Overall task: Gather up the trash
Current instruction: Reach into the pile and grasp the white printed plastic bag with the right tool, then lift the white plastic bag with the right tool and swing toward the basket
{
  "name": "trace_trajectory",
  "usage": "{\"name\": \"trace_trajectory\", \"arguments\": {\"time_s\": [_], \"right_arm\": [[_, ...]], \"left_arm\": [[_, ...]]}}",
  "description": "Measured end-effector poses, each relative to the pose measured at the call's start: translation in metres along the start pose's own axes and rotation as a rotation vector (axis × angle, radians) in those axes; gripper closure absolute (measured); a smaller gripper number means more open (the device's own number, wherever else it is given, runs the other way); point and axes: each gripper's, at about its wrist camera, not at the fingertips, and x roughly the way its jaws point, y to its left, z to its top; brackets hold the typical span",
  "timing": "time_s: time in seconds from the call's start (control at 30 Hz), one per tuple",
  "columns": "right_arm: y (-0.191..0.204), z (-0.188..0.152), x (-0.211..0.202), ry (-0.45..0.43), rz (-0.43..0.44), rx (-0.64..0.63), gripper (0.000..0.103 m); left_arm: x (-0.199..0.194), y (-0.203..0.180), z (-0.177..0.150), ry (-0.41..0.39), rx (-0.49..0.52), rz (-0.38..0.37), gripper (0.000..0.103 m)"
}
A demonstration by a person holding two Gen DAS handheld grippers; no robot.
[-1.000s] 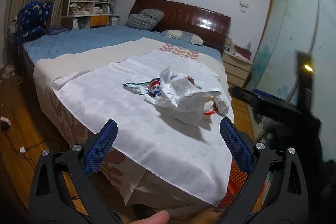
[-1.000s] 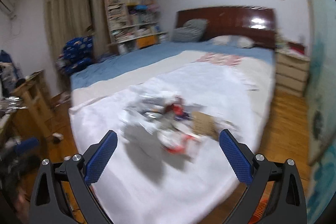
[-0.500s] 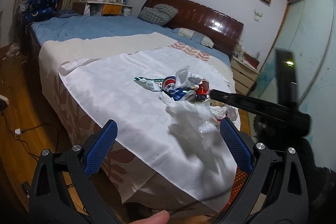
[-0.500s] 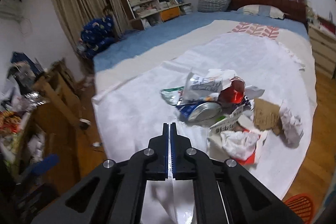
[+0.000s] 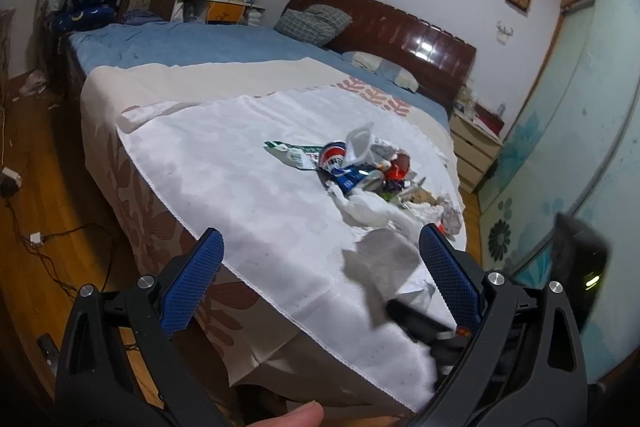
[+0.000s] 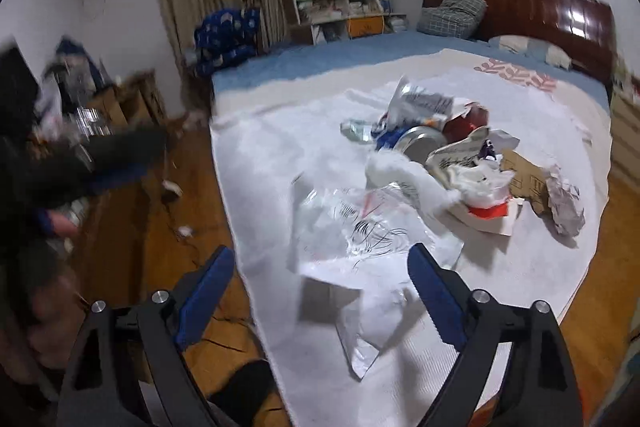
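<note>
A trash pile [image 5: 360, 167] of wrappers, a can and paper lies on the white cloth [image 5: 240, 187] spread over the bed. My left gripper [image 5: 320, 279] hovers open near the bed's front edge, nothing between its pads. In the right wrist view the same trash pile [image 6: 440, 147] is ahead. A clear printed plastic bag [image 6: 360, 239] lies loose on the cloth just beyond my right gripper [image 6: 322, 291]. Its jaws are opening, and the pads do not touch the bag. The right gripper [image 5: 420, 323] also shows as a dark blurred shape low in the left wrist view.
A crumpled paper ball [image 6: 566, 203] and a piece of cardboard [image 6: 524, 179] lie at the pile's right. A nightstand [image 5: 476, 151] stands beside the bed. Cables and plugs [image 5: 36, 239] lie on the wooden floor at the left. A fingertip [image 5: 288, 419] shows at the bottom edge.
The right gripper shut on the white plastic bag, pulled it from the pile toward the bed's near edge, sank, and its jaws now stand apart with the bag loose. The left gripper drifted slightly.
</note>
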Motion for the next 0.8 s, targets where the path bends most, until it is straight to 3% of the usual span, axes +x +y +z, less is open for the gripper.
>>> {"name": "trace_trajectory", "arguments": {"time_s": [0.03, 0.1, 0.23, 0.3, 0.37, 0.53, 0.63, 0.8], "right_arm": [[-0.001, 0.0, 0.013, 0.032, -0.005, 0.002, 0.027], [-0.011, 0.001, 0.032, 0.08, -0.003, 0.045, 0.073], [-0.031, 0.004, 0.02, 0.059, 0.124, 0.178, 0.078], [-0.047, 0.003, -0.002, 0.011, 0.234, 0.277, 0.078], [-0.064, -0.001, -0.022, -0.036, 0.291, 0.357, 0.078], [-0.114, -0.025, -0.084, -0.184, 0.403, 0.548, 0.078], [-0.127, -0.036, -0.098, -0.194, 0.382, 0.56, 0.078], [-0.145, -0.055, -0.072, -0.09, 0.369, 0.553, 0.078]], "left_arm": [[0.001, 0.002, 0.0, 0.0, -0.006, 0.005, 0.006], [0.005, 0.004, 0.0, 0.007, -0.011, 0.015, 0.006], [0.015, 0.003, 0.002, 0.024, -0.006, 0.024, 0.006], [0.022, -0.001, 0.005, 0.035, 0.012, 0.021, 0.006], [0.03, -0.006, 0.009, 0.051, 0.031, 0.012, 0.006], [0.062, -0.015, 0.02, 0.123, -0.046, -0.082, 0.006], [0.084, -0.028, 0.018, 0.173, -0.057, -0.084, 0.006], [0.116, -0.06, -0.004, 0.269, -0.018, -0.049, 0.006]]}}
